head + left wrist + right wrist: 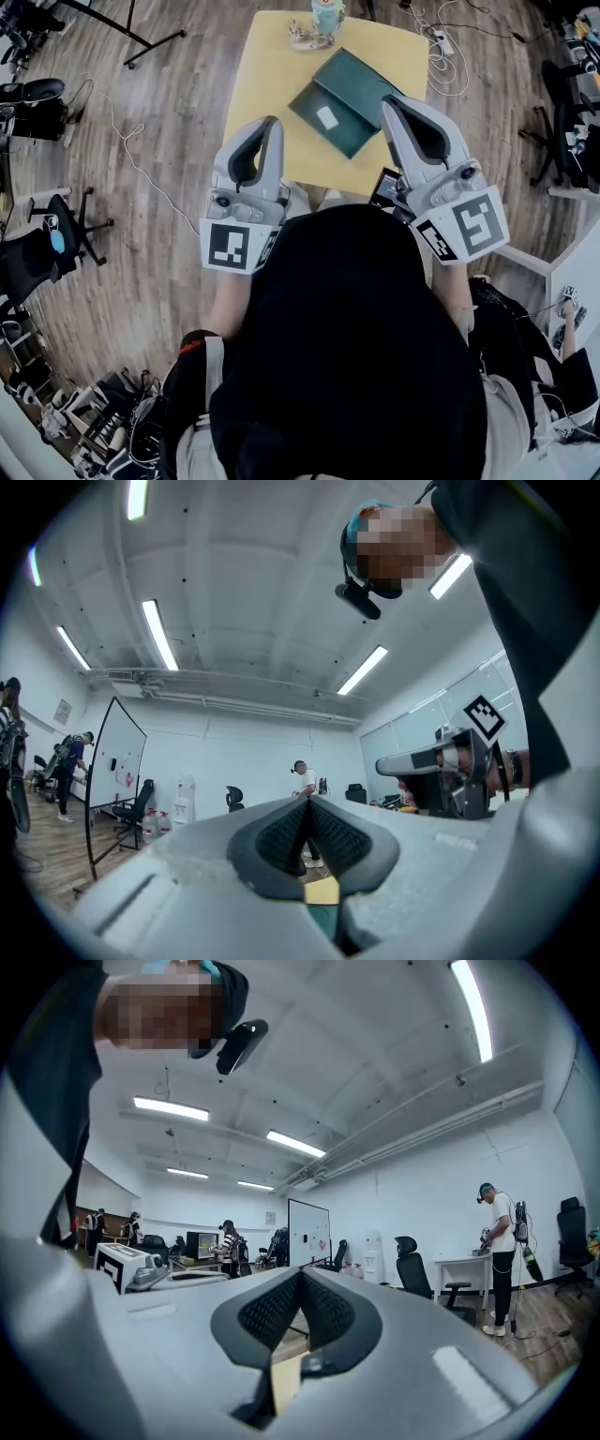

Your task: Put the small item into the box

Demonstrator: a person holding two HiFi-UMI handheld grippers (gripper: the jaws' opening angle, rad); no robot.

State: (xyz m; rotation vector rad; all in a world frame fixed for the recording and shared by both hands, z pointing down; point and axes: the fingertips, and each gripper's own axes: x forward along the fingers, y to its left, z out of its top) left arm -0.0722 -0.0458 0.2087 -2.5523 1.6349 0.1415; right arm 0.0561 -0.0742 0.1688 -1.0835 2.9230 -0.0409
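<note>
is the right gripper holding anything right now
No, the right gripper has its jaws pressed together with nothing between them.

text: none readable | labels, brands, numbers: none | markers [464, 225]: square patterns only (no letters)

Yellow table [267, 108], black office chair [36, 261], power strip [439, 39] on wood floor [159, 122]
</note>
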